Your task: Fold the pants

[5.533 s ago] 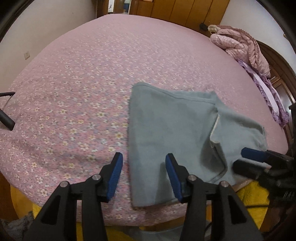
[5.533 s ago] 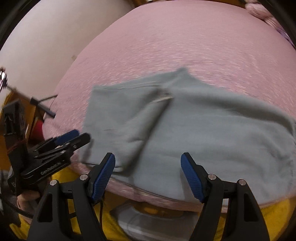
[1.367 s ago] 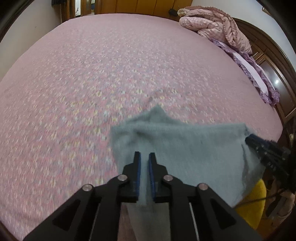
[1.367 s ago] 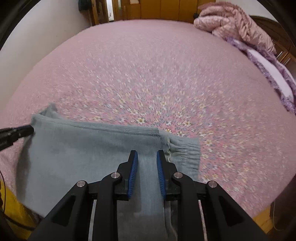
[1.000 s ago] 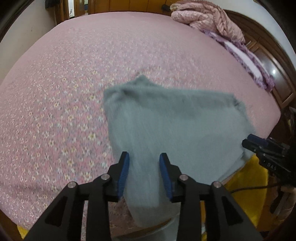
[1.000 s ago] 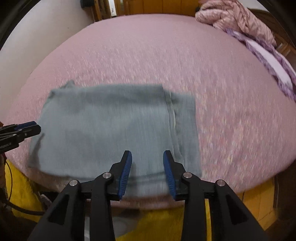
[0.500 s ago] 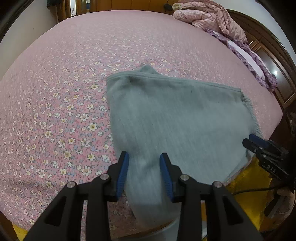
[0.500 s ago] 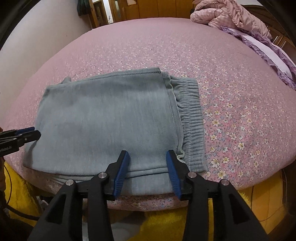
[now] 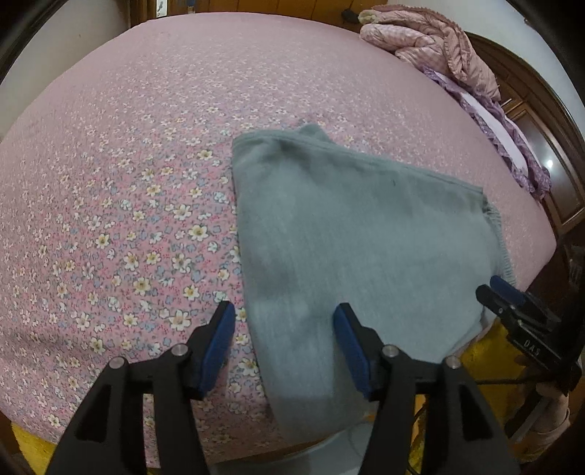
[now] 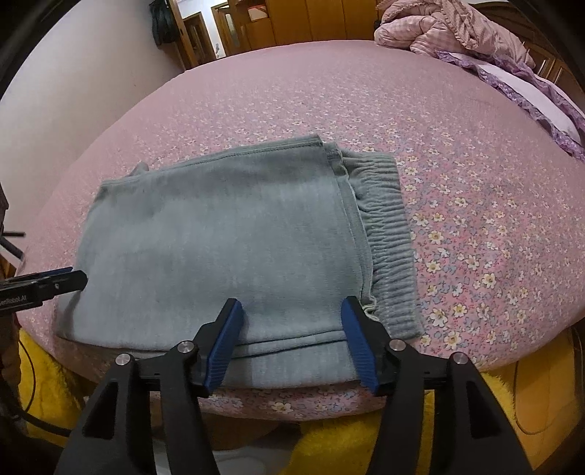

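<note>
Pink floral bedsheet [image 9: 109,204] spread across bed. Crumpled pink quilt [image 10: 449,31] at far right corner, beside purple ruffled pillow [image 10: 526,91]. Yellow fabric [image 10: 329,438] below near edge.

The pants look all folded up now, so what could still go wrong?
1. The pants lie at the near edge of the bed, with the bottom layer reaching over it. They could slide off.
2. The left gripper and right gripper have their jaws opening right over the cloth. A jaw could snag it and pull the fold open.
3. The waistband sticks out on one side, so the bundle is uneven.
</note>
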### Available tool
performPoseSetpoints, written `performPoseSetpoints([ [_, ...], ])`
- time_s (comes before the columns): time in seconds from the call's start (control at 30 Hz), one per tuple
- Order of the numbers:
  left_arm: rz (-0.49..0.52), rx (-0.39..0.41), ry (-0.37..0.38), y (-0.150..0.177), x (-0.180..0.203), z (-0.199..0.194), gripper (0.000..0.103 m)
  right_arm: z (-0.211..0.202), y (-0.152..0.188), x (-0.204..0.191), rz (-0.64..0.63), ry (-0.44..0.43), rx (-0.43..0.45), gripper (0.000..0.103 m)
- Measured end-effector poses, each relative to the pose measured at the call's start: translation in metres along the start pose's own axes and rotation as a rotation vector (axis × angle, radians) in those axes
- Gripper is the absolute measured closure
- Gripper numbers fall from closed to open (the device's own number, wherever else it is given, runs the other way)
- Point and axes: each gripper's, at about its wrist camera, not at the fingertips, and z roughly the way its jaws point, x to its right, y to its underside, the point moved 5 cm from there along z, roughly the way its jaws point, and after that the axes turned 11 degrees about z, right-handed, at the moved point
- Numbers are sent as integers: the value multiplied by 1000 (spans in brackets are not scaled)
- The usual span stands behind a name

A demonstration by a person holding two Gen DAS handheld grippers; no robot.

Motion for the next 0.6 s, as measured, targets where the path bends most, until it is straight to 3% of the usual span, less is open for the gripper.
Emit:
performPoseSetpoints([
  [0.17,11,3,-5,1,3,1,43,-2,-5,-9,5,34,-44,37],
  [0.27,3,10,-1,2,2,2,43,-10,-10,-17,31,-19,-43,38],
  [0.37,7,23,-3,-18,15,11,43,-11,-9,-24,15,-29,-42,38],
  [0.6,29,61,-7,-27,22,20,44,5,-1,-29,-17,-1,-61,38],
])
